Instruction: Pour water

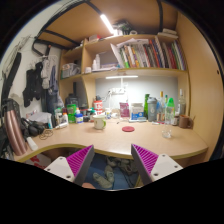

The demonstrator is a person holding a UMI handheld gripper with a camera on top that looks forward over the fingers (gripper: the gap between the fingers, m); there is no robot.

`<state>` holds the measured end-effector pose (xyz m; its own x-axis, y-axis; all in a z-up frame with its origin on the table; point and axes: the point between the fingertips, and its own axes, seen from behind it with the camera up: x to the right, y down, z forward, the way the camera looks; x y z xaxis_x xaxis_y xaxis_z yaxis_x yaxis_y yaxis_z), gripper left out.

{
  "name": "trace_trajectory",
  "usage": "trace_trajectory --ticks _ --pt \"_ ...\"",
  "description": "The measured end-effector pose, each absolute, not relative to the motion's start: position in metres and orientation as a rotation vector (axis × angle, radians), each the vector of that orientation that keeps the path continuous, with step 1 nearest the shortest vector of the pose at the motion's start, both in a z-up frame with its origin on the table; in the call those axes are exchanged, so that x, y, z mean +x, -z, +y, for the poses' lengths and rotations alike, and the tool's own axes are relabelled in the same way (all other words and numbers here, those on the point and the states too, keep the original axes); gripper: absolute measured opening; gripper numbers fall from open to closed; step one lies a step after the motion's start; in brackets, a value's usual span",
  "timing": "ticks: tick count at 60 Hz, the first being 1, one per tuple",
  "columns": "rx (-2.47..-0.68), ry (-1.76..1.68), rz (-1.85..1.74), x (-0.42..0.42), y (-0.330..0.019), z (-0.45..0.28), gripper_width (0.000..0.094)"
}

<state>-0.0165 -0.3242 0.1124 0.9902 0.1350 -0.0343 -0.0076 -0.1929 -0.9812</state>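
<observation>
Gripper (112, 165) wide open, empty, held off table's (110, 140) near edge. Left to right on table: clutter by wall, small cup-like thing (99, 124), red lid (128, 128), green bottle (146, 106), clear glass (167, 131) far right. Water vessel probably among bottles; cannot tell which. Judgement: task not started; approach, grasp, pour all left.

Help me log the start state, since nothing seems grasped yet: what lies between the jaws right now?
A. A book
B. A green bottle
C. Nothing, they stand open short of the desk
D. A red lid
C. The gripper has its jaws spread wide with nothing between them, and the wooden desk with its green bottle and red lid lies beyond them.
</observation>
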Motion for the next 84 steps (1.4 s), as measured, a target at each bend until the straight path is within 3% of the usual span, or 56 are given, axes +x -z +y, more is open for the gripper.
trace_trajectory --ticks 30,48,73,79,82,84 --pt "-1.715 0.002 -0.046 0.068 -0.116 -0.269 0.0824" --pt "-1.621 0.199 0.146 0.226 -0.126 -0.154 0.0819" --pt "-1.623 0.236 0.198 0.300 -0.117 -0.011 0.0819" --pt "-1.629 0.264 0.195 0.307 -0.110 0.007 0.0781" --pt "-1.631 0.275 0.195 0.310 -0.109 0.013 0.0574" --pt "-1.614 0.277 0.205 0.310 -0.110 0.015 0.0573"
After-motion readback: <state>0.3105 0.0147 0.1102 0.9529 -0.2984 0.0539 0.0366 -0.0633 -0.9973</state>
